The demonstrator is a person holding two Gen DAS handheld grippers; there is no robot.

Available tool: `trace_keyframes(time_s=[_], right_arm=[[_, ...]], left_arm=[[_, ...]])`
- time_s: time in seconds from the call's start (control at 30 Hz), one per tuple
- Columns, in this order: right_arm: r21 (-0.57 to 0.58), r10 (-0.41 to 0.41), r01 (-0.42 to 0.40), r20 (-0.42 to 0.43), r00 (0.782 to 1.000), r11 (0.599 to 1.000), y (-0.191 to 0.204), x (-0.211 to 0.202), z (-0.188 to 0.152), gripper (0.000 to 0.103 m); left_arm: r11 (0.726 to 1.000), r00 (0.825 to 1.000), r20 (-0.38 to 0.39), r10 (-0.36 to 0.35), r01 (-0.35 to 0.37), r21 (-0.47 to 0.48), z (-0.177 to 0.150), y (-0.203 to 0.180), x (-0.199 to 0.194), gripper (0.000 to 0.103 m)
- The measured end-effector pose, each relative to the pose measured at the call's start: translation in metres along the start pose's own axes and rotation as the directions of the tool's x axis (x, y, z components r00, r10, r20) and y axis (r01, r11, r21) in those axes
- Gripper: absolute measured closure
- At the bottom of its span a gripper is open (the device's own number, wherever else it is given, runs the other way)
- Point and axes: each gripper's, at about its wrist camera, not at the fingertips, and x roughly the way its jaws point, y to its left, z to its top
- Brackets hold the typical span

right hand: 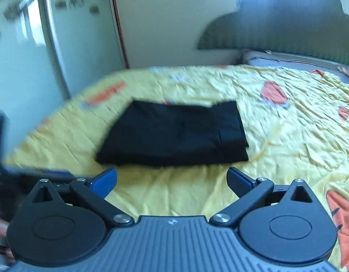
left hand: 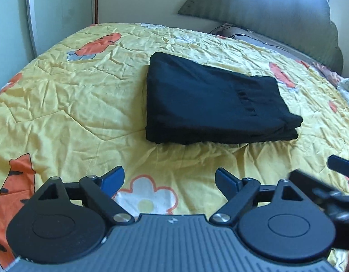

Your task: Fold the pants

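Pants lie folded into a compact black rectangle on your yellow quilt, well in from its edges, with the stacked layers showing along the near side and at the near right corner of the bundle. From your right wrist camera the same bundle sits just ahead of the fingers, apart from them, its near edge running roughly parallel to the quilt's near edge.

Your left gripper hangs over the near part of the quilt with its blue-padded fingers spread wide and nothing between them but a printed flower. It touches neither the pants nor the fabric below, as far as the view shows. Your right gripper is likewise spread wide, empty, with bare yellow quilt showing in the gap; its view is blurred toward the left.

Carrot prints dot the quilt toward its far left edge. A padded green headboard stands beyond the far right edge, with a pillow at its foot. A pale wardrobe door stands past the quilt's left edge.
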Motion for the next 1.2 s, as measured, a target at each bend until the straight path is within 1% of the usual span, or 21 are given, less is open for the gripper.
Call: trace_keyframes(time_s=[0.03,0.13,0.27,0.4,0.47,0.7,0.8,0.9,1.03,1.13,1.2], right_arm=[[-0.007,-0.005,0.005,-0.003,1.0,1.0,0.002,0.006,-0.004,0.0],[-0.045,-0.029,0.03,0.025,0.999,0.999,0.009,0.017,-0.014,0.0],[-0.091,-0.072,0.075,0.044,0.996,0.993,0.016,0.025,-0.019,0.0],[-0.09,-0.077,0.079,0.031,0.997,0.993,0.011,0.031,-0.02,0.0],[-0.084,-0.087,0.088,0.021,0.996,0.993,0.007,0.035,-0.021,0.0],[-0.049,-0.093,0.092,-0.013,0.996,0.995,-0.005,0.046,-0.028,0.0],[-0.054,-0.088,0.087,-0.018,0.996,0.995,-0.006,0.048,-0.03,0.0],[-0.059,-0.088,0.087,-0.021,0.996,0.994,-0.007,0.05,-0.032,0.0],[-0.059,-0.089,0.086,-0.036,0.995,0.994,-0.011,0.056,-0.034,0.0],[-0.071,-0.105,0.102,-0.034,0.994,0.992,-0.014,0.059,-0.034,0.0],[-0.069,-0.113,0.11,-0.046,0.992,0.992,-0.017,0.062,-0.034,0.0]], left_arm=[[1.0,1.0,0.007,0.011,-0.011,0.01,-0.001,-0.002,0.0,0.015],[0.998,0.998,0.018,0.06,-0.061,0.032,-0.004,-0.006,0.004,0.014],[0.998,0.998,-0.002,0.055,-0.055,0.005,-0.008,-0.001,0.011,0.013],[0.996,0.996,-0.011,0.085,-0.085,-0.005,-0.011,0.002,0.02,0.012],[0.996,0.996,-0.013,0.087,-0.087,-0.005,-0.012,0.003,0.024,0.01],[0.993,0.994,0.021,0.11,-0.11,0.029,-0.015,0.0,0.028,0.005],[0.993,0.993,0.032,0.109,-0.11,0.032,-0.016,0.001,0.029,0.004],[0.993,0.993,0.051,0.111,-0.113,0.04,-0.019,0.002,0.03,0.0],[0.993,0.991,0.085,0.108,-0.112,0.042,-0.024,0.003,0.03,0.0],[0.992,0.987,0.117,0.11,-0.115,0.042,-0.028,0.003,0.03,0.0],[0.993,0.986,0.122,0.11,-0.116,0.039,-0.029,0.003,0.03,0.0]])
